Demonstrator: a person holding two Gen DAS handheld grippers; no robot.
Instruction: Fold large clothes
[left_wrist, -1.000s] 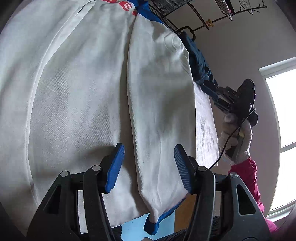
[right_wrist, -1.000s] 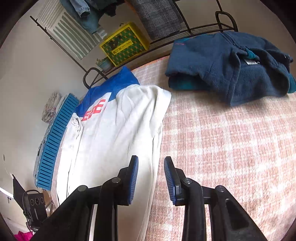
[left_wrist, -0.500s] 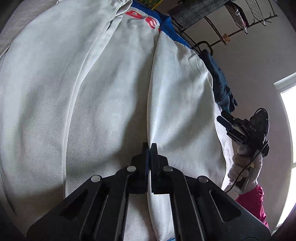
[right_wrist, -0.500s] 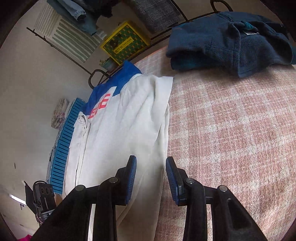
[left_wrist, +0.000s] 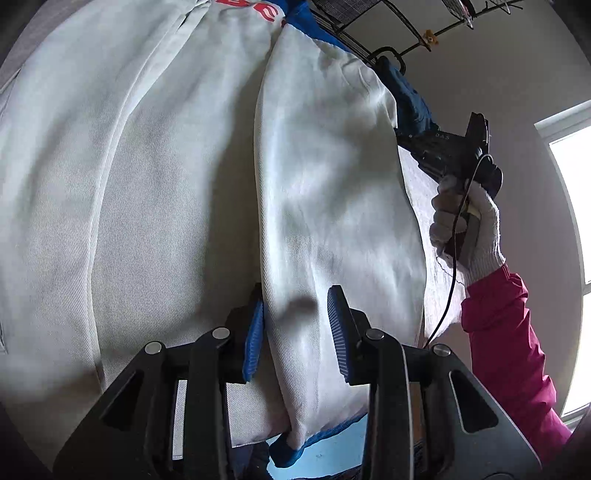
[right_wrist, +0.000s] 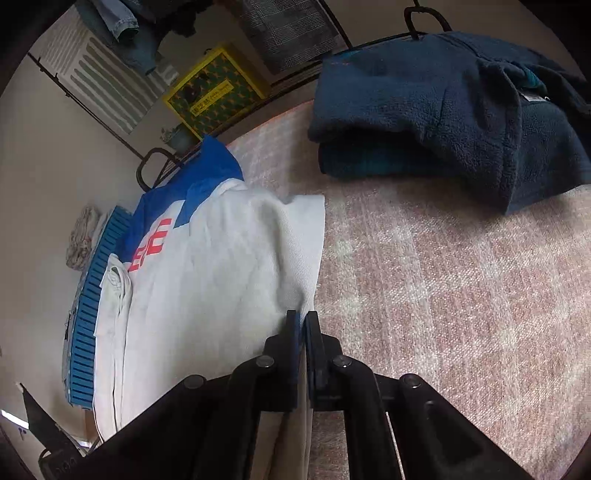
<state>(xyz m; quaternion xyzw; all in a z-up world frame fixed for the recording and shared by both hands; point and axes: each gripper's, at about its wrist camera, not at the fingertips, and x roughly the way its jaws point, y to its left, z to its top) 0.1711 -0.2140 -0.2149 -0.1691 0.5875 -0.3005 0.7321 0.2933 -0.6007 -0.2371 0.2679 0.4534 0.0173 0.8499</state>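
A white sweatshirt (right_wrist: 221, 280) with a blue collar and shoulder area and red lettering lies spread on a pink-and-white checked blanket (right_wrist: 443, 295), filling the left half of the right wrist view from about 7 o'clock up to 11 o'clock. Its sleeve (left_wrist: 332, 184) is folded lengthwise over the body and ends in a blue cuff (left_wrist: 288, 452) at 6 o'clock of the left wrist view. The left gripper (left_wrist: 295, 332) has its blue-padded fingers parted to a moderate width, astride the folded sleeve near its lower end, with the left pad tucked at the sleeve's inner edge and the right pad lying over the sleeve cloth. The right gripper (right_wrist: 301, 328) has its fingers pressed together on the right-hand edge of the sweatshirt, just where the white cloth meets the blanket. In the left wrist view that same gripper shows at 2 o'clock, held by a hand in a white knit glove (left_wrist: 465, 229) with a magenta sleeve (left_wrist: 509, 354) below it. A folded navy fleece (right_wrist: 443, 110) sits on the blanket at 1 o'clock of the right wrist view, well apart from the sweatshirt. Beyond the blanket's far edge stands a black wire rack (right_wrist: 159, 166), with a yellow-framed box (right_wrist: 214, 96) at 11 o'clock and a blue slatted crate (right_wrist: 92, 306) at 9 o'clock beside the sweatshirt.
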